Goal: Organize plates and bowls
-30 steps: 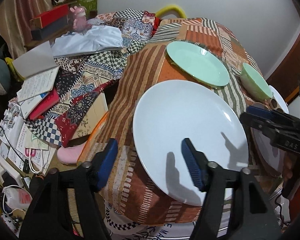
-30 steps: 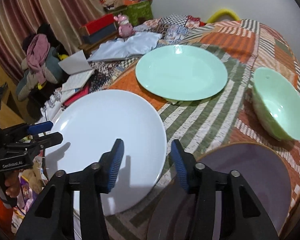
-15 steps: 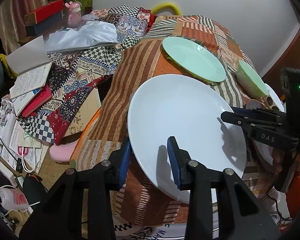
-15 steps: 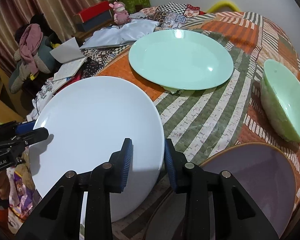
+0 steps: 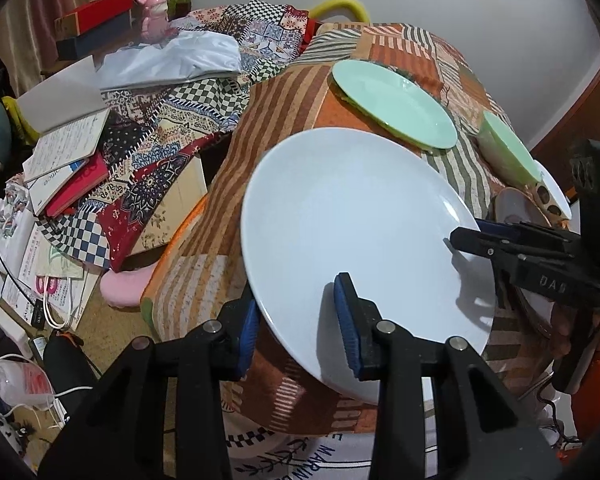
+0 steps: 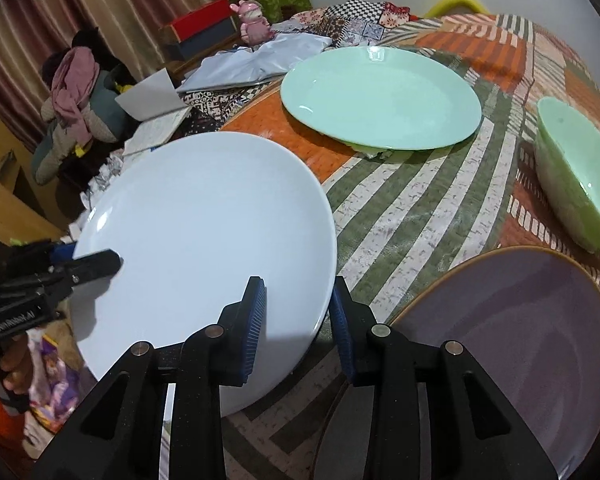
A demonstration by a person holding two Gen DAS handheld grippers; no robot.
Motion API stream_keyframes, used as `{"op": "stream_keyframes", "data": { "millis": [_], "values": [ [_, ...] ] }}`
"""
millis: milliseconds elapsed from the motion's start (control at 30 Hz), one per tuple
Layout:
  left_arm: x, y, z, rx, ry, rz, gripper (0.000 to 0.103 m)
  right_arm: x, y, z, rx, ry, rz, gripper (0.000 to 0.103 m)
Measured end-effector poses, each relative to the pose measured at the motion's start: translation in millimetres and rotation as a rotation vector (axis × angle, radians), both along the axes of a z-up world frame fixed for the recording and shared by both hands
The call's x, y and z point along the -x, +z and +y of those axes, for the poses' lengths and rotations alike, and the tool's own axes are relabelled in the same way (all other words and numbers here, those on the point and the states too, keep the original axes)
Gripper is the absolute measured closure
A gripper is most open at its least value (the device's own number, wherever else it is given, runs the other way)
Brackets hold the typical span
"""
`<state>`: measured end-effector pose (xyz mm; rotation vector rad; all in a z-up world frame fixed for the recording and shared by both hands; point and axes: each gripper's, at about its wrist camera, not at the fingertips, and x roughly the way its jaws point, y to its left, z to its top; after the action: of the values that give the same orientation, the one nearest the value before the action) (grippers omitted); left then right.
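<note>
A large white plate is held tilted just over the near corner of the patchwork-covered table. My left gripper is shut on its near rim, one blue pad under the edge and one on top. My right gripper is shut on the opposite rim the same way. Each gripper shows in the other's view: the right gripper and the left gripper. A mint green plate lies farther back. A mint green bowl stands at the right.
A purple plate with a brown rim lies right beside my right gripper. Left of the table are a patterned cloth, books and boxes. Cables and papers lie on the floor below. A pink toy stands at the back.
Both grippers have closed from wide apart onto the white plate's rim. The plate now sits a little higher and more tilted in both views.
</note>
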<state>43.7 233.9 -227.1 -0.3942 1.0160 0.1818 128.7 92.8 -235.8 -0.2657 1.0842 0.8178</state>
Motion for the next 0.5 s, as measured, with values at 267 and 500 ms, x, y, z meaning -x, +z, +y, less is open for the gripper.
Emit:
{"op": "stream_keyframes", "data": {
  "millis": [267,500],
  "values": [
    [-1,7,-5,-0.053,0.002,0.0,0.067,-2,5,-6,-0.029,-0.027,0.008,0.075],
    [-1,18,-7,-0.067,0.01,-0.035,0.066,2,15,-19,-0.067,-0.052,-0.017,0.075]
  ]
}}
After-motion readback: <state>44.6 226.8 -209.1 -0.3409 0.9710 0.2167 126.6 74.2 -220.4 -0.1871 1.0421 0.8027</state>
